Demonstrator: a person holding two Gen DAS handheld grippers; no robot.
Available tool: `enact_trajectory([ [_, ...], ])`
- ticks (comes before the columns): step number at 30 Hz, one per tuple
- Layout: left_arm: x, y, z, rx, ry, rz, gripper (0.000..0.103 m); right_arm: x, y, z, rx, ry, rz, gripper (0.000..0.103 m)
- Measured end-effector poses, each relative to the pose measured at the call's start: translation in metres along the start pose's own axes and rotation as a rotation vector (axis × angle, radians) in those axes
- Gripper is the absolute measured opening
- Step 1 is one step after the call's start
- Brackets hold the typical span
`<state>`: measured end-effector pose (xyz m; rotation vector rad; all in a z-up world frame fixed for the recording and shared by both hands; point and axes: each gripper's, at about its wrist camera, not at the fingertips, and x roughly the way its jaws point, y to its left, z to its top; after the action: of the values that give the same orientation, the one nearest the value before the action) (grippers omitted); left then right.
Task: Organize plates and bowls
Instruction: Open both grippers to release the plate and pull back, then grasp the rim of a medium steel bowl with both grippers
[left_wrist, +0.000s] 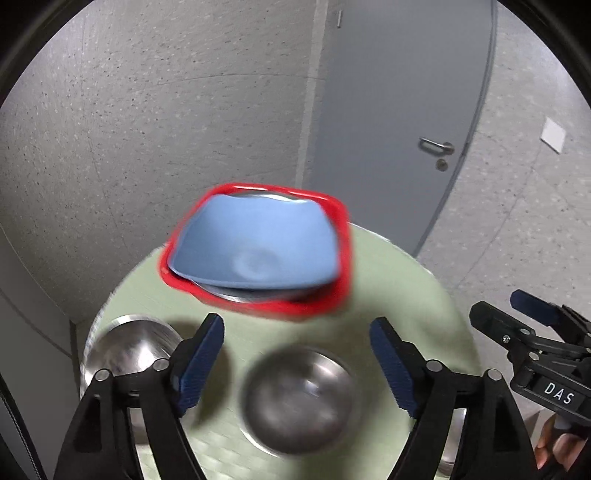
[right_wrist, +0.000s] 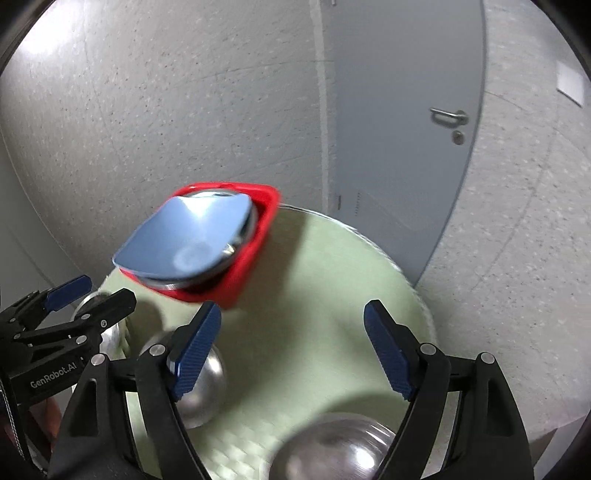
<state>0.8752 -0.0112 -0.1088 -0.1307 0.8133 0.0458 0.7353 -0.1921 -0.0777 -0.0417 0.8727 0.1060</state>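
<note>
A blue square bowl (left_wrist: 255, 247) sits in a stack on a steel plate inside a red square plate (left_wrist: 332, 295) at the far side of the round green table (left_wrist: 399, 280). The stack also shows in the right wrist view, blue bowl (right_wrist: 184, 236) over red plate (right_wrist: 251, 258). A steel bowl (left_wrist: 299, 398) lies between and below my open left gripper (left_wrist: 297, 354). Another steel bowl (left_wrist: 129, 347) is at the left. My right gripper (right_wrist: 291, 347) is open and empty over bare table; steel bowls lie at its left finger (right_wrist: 201, 387) and below (right_wrist: 340, 450).
A grey wall and a grey door (left_wrist: 399, 110) with a handle stand behind the table. The right gripper shows at the right edge of the left wrist view (left_wrist: 535, 332); the left gripper shows at the left of the right wrist view (right_wrist: 62, 314).
</note>
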Motion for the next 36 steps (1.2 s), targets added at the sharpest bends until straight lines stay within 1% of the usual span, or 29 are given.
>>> enact_trajectory([
  [3,-0.012,-0.025,-0.026,0.003,0.009,-0.006,0.08,-0.014,-0.025,-0.017,0.019,0.006,-0.004,0.083],
  [8,-0.018,-0.053,-0.054,0.029,0.031,0.001,0.08,-0.02,-0.061,-0.047,0.042,0.044,0.005,0.083],
  [11,-0.017,-0.072,-0.069,0.05,0.048,0.016,0.08,-0.02,-0.072,-0.065,0.053,0.07,0.02,0.083],
  [15,-0.009,-0.088,-0.088,0.066,0.101,0.015,0.078,-0.015,-0.082,-0.085,0.058,0.107,0.042,0.083],
  [17,-0.006,-0.094,-0.094,0.075,0.115,0.026,0.073,-0.009,-0.087,-0.095,0.064,0.133,0.055,0.083],
  [22,0.009,-0.098,-0.105,0.066,0.172,0.037,0.072,0.003,-0.096,-0.115,0.08,0.179,0.079,0.083],
  [24,0.017,-0.097,-0.106,0.064,0.194,0.041,0.069,0.006,-0.097,-0.12,0.077,0.19,0.083,0.083],
  [28,0.034,-0.097,-0.11,0.059,0.24,0.03,0.059,0.014,-0.095,-0.127,0.075,0.216,0.108,0.081],
  [29,0.036,-0.098,-0.11,0.063,0.246,0.024,0.054,0.015,-0.094,-0.129,0.073,0.223,0.111,0.079],
  [30,0.038,-0.098,-0.109,0.067,0.25,0.013,0.051,0.017,-0.094,-0.131,0.071,0.228,0.113,0.073],
  [31,0.039,-0.099,-0.107,0.076,0.255,0.0,0.043,0.018,-0.093,-0.132,0.07,0.233,0.118,0.069],
  [32,0.041,-0.101,-0.108,0.085,0.258,-0.007,0.035,0.02,-0.093,-0.133,0.069,0.242,0.126,0.062],
  [33,0.042,-0.103,-0.108,0.096,0.259,-0.017,0.031,0.021,-0.093,-0.134,0.07,0.249,0.13,0.054],
  [34,0.043,-0.105,-0.107,0.109,0.26,-0.029,0.024,0.023,-0.093,-0.135,0.071,0.259,0.136,0.051],
  [35,0.043,-0.107,-0.108,0.12,0.26,-0.038,0.019,0.025,-0.093,-0.136,0.072,0.266,0.142,0.043],
  [36,0.045,-0.108,-0.107,0.132,0.258,-0.045,0.019,0.026,-0.094,-0.138,0.076,0.271,0.148,0.036],
])
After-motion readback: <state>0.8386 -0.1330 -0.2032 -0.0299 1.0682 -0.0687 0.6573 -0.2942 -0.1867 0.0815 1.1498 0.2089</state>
